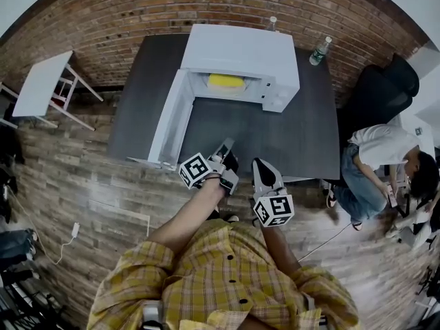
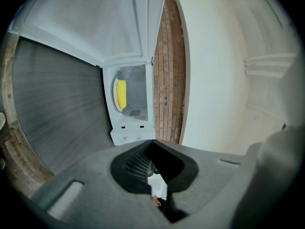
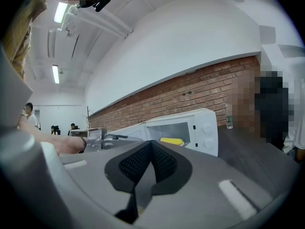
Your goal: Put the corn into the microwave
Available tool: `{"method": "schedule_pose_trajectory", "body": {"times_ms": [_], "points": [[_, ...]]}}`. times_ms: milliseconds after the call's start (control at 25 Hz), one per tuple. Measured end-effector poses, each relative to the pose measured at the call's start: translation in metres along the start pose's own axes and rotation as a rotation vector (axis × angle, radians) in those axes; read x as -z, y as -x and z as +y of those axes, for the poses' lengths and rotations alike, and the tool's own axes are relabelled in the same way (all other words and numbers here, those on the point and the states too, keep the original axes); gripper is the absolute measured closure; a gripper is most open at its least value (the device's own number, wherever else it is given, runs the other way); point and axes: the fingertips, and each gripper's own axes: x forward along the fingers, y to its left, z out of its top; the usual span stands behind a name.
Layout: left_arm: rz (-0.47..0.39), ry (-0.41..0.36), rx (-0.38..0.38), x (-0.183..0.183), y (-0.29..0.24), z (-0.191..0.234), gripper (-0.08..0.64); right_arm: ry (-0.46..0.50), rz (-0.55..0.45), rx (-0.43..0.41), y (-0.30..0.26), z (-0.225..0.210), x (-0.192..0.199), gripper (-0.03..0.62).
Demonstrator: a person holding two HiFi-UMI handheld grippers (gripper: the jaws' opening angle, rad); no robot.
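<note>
Corn [image 1: 226, 81] lay inside the microwave [image 1: 240, 50] at the table's [image 1: 282, 139] far edge, the door [image 1: 168, 121] open. Left gripper [image 1: 225, 147] and right gripper [image 1: 260, 166] were closed and empty near the table's front edge. Placement appeared done, with perhaps only door closing left.

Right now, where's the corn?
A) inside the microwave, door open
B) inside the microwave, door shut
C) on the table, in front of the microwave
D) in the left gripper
A: the corn lies inside the microwave, and the door stands swung open to the left of the head view.
</note>
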Motion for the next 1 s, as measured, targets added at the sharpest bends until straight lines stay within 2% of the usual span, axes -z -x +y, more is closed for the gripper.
{"method": "schedule_pose_trajectory", "body": {"times_ms": [200,400,560,680,840,1000], "points": [[0.013,-0.096,-0.006,0.002,0.019,-0.01,0.56,0.0,-0.002,-0.01,0.001,0.005,-0.001,0.588],[0.039,-0.159,0.014,0.007,0.032,-0.019,0.56,0.0,-0.003,-0.025,0.001,0.009,-0.001,0.588],[0.056,-0.167,0.065,0.016,0.04,-0.033,0.56,0.002,-0.004,-0.04,0.002,0.016,-0.001,0.588],[0.083,-0.283,0.012,0.016,0.048,-0.03,0.561,0.002,-0.002,-0.05,0.0,0.022,-0.001,0.588],[0.109,-0.378,0.008,0.019,0.055,-0.036,0.561,0.004,0.007,-0.049,-0.001,0.025,0.0,0.588],[0.13,-0.484,0.045,0.026,0.056,-0.049,0.561,0.0,0.008,-0.046,0.001,0.025,0.0,0.588]]}}
